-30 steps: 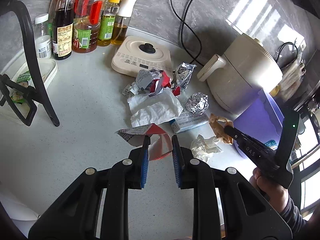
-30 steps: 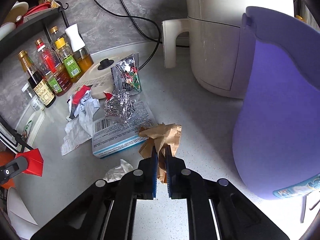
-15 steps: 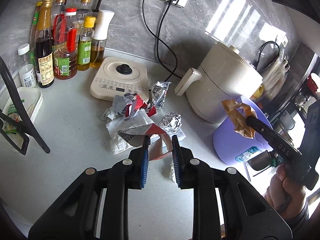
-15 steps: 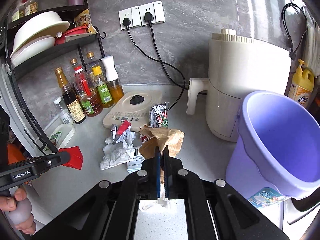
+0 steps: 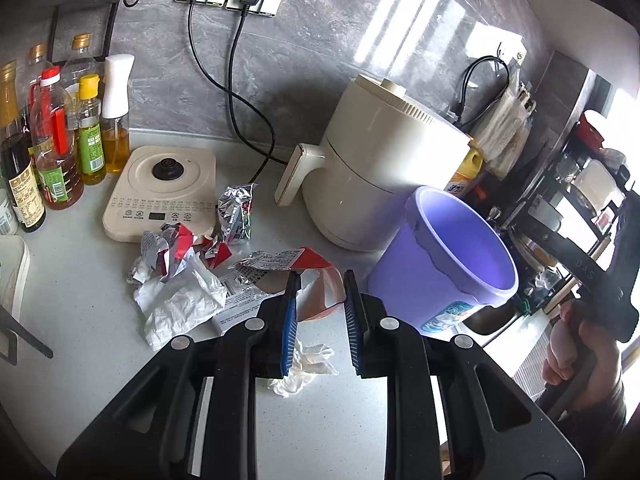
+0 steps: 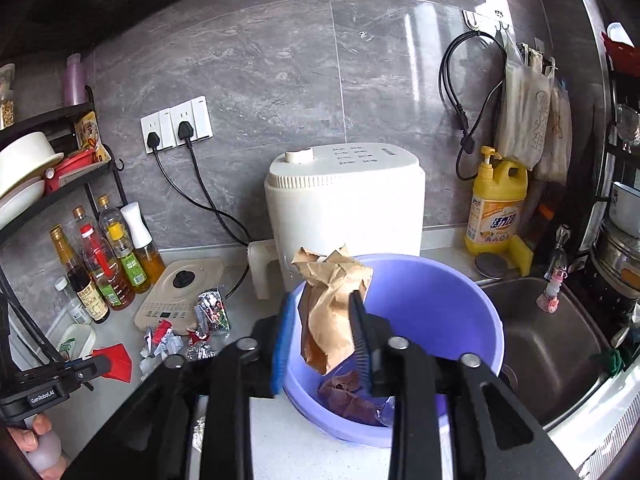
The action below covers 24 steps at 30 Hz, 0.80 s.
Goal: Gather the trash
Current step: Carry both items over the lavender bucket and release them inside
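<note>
My right gripper (image 6: 322, 308) stands open above the purple bucket (image 6: 452, 300); a crumpled brown paper bag (image 6: 332, 304) hangs between its jaws, over the bucket's opening. Dark wrappers (image 6: 348, 396) lie on the bucket's bottom. My left gripper (image 5: 320, 288) is shut on a red and white carton piece (image 5: 308, 280), held above the counter left of the bucket (image 5: 460, 248). The trash pile on the counter holds a white tissue (image 5: 180, 304), a foil snack bag (image 5: 236, 212), red wrappers (image 5: 172, 244) and a small white wad (image 5: 304, 364).
A cream air fryer (image 5: 380, 168) stands behind the bucket. An induction hob (image 5: 160, 192) and oil bottles (image 5: 60, 140) are at the back left. A sink (image 6: 548, 340) lies right of the bucket, with a yellow detergent bottle (image 6: 496, 204) behind it.
My right gripper carried the brown paper bag up from the counter to above the bucket and opened its jaws. My left gripper lifted the carton piece and swung toward the bucket.
</note>
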Available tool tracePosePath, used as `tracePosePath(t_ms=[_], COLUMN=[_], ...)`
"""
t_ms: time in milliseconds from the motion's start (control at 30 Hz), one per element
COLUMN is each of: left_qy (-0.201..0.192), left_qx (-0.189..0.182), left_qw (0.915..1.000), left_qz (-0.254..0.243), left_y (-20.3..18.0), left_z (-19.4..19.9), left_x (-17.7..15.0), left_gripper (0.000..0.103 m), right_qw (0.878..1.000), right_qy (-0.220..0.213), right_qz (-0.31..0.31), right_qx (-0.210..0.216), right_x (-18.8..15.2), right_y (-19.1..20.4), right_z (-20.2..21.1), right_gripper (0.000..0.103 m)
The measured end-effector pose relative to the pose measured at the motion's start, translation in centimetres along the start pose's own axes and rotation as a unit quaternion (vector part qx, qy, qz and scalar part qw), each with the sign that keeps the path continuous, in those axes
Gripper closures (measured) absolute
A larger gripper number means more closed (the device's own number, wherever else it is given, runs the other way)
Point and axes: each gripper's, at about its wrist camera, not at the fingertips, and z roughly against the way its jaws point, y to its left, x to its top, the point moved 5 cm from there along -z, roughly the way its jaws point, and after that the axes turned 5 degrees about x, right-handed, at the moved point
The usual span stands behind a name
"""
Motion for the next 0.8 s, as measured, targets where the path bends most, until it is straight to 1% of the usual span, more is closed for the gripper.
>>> tracePosePath(t_ms=[33, 100, 233, 433, 600, 800], left_qy=[0.0, 0.001, 0.002, 0.004, 0.004, 0.014], left_qx=[-0.004, -0.011, -0.026, -0.055, -0.084, -0.114], left_qw=[1.0, 0.9998, 0.999, 0.9955, 0.9899, 0.9807], left_qz=[-0.004, -0.014, -0.037, -0.077, -0.114, -0.158], left_y=[-0.6, -1.7, -4.0, -8.1, -12.0, -16.5], left_z=[-0.2, -0.7, -1.6, -2.9, -3.8, -5.2], left_x=[0.2, 0.6, 1.5, 2.9, 4.0, 4.2], left_gripper=[0.082, 0.082, 0.082, 0.082, 0.082, 0.081], right_qw=[1.0, 1.0, 0.999, 0.998, 0.996, 0.994], right_qy=[-0.008, 0.002, 0.013, 0.02, 0.022, 0.015], right_qz=[-0.004, -0.006, -0.028, -0.049, -0.064, -0.09], right_qx=[-0.009, -0.021, -0.031, -0.04, -0.049, -0.06], right_x=[0.0, -0.4, -1.8, -3.5, -4.5, -5.2], right_y=[-0.7, -1.8, -3.8, -5.8, -7.3, -9.3], right_z=[0.5, 0.8, 1.4, 2.7, 3.5, 4.9], right_gripper=[0.029, 0.029, 0.028, 0.028, 0.024, 0.023])
